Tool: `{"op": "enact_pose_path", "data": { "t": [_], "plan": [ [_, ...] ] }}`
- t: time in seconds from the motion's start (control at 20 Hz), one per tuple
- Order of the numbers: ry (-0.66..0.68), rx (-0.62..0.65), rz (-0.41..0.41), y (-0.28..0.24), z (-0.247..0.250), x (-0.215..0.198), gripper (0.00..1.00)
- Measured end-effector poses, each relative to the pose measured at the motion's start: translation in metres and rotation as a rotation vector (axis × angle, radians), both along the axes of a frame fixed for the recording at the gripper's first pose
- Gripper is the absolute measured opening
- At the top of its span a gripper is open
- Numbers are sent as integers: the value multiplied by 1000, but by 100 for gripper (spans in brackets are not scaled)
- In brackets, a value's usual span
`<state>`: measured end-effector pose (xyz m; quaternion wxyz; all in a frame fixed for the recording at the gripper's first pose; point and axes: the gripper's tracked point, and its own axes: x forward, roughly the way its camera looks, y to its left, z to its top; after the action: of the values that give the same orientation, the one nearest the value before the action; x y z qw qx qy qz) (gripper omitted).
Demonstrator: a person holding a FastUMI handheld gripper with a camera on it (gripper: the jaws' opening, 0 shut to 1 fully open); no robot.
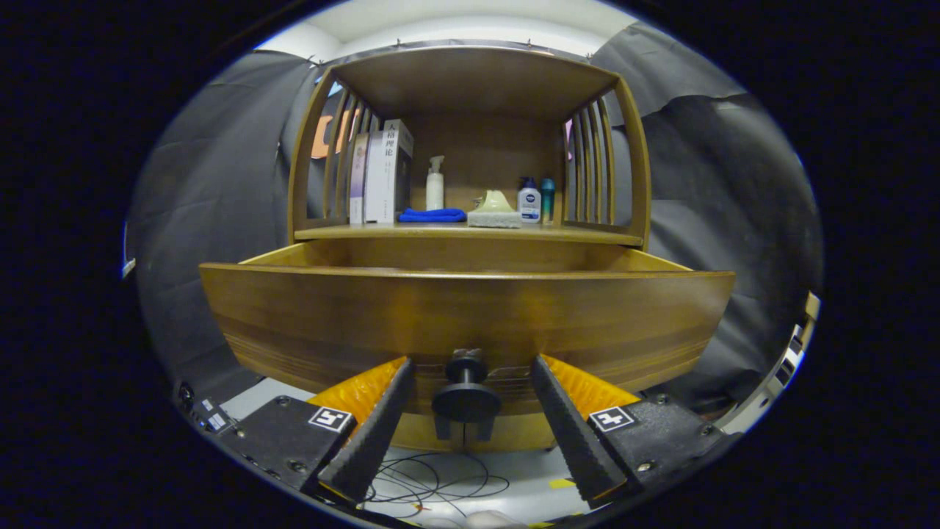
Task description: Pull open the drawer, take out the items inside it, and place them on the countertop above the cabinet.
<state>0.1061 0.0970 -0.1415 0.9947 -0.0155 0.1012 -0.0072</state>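
The drawer is sitting pulled out from the cabinet, its wooden front spanning the middle of the frame, and its inside is lying hidden behind that front from this low angle. Its dark round knob is standing at lower centre, between the two fingers of the gripper, which are spread wide and touching nothing; gaps are showing on both sides of the knob.

Above the drawer, in the upper middle of the frame, the countertop is already carrying books at its left, a pump bottle, a folded blue cloth, a pale sponge-like block and two small bottles toward the right.

The step in hand looks like finishing the pull or letting go of the knob. To do it well, the gripper should be backing straight off, then rising above the drawer front to look inside before reaching. Loose cables are trailing on the floor below.
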Motion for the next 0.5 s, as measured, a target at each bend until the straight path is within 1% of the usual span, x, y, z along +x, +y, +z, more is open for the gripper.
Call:
{"op": "enact_pose_path", "data": {
  "t": [0.25,0.4,0.45,0.5],
  "plan": [
    [13,13,11,-3,3,27,100],
    [-21,6,8,-1,11,40,100],
    [-1,10,6,0,8,45,100],
    [-21,24,6,1,11,47,100]
  ]
}}
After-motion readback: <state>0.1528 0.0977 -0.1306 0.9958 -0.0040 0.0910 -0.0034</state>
